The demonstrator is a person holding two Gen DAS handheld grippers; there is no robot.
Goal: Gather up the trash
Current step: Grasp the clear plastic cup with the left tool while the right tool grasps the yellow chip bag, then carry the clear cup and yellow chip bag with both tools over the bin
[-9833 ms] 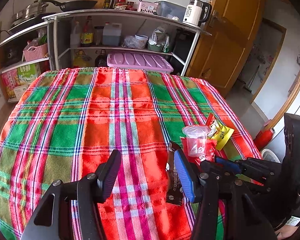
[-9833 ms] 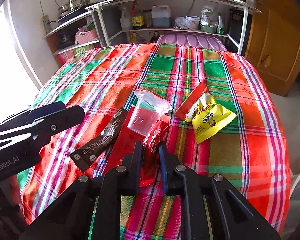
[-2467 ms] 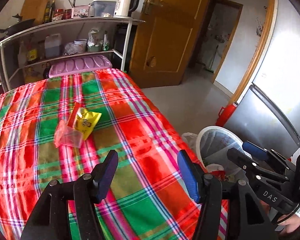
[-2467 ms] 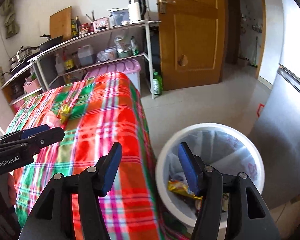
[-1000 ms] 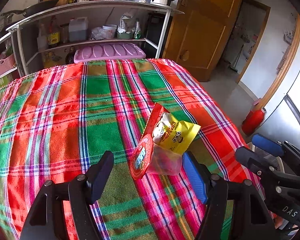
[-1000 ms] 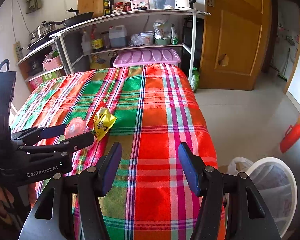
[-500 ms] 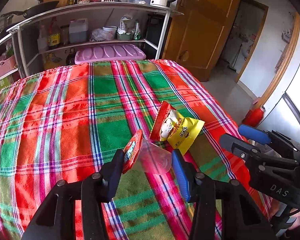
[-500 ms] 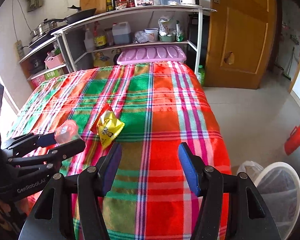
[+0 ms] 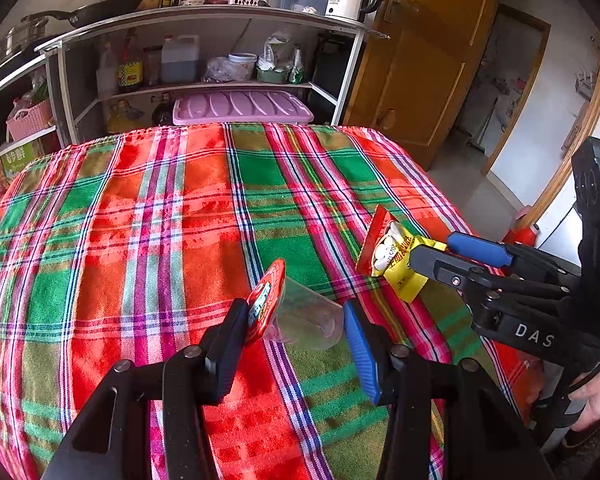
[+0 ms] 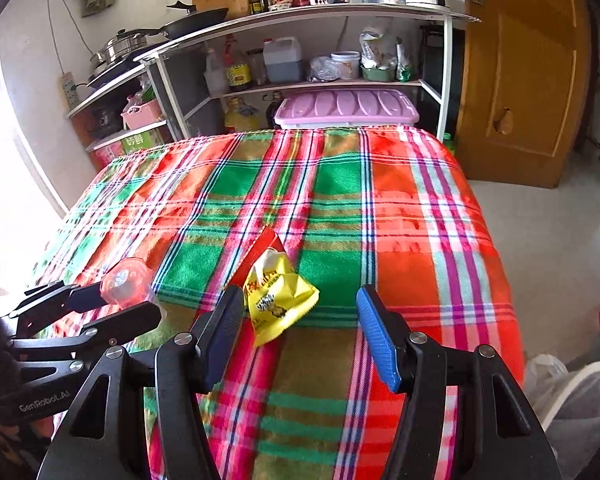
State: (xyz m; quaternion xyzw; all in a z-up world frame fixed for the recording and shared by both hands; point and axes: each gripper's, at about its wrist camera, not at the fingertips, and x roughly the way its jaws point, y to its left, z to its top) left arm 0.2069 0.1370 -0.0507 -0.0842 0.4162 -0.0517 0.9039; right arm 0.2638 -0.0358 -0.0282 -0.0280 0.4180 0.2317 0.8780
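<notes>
The left claw is gripping the plastic cup for binning while the right claw, gaping wide and empty, is nearing the yellow wrapper at frame centre.

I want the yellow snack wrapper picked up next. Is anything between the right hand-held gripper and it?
Nothing visible. The right hand-held gripper is open, and the yellow snack wrapper lies flat on the plaid tablecloth just ahead, nearer its left finger.

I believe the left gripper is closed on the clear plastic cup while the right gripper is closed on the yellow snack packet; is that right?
Not quite: the right gripper is open, its jaws standing apart around the yellow snack packet, as the right wrist view shows. The left gripper is closed on the clear plastic cup.
</notes>
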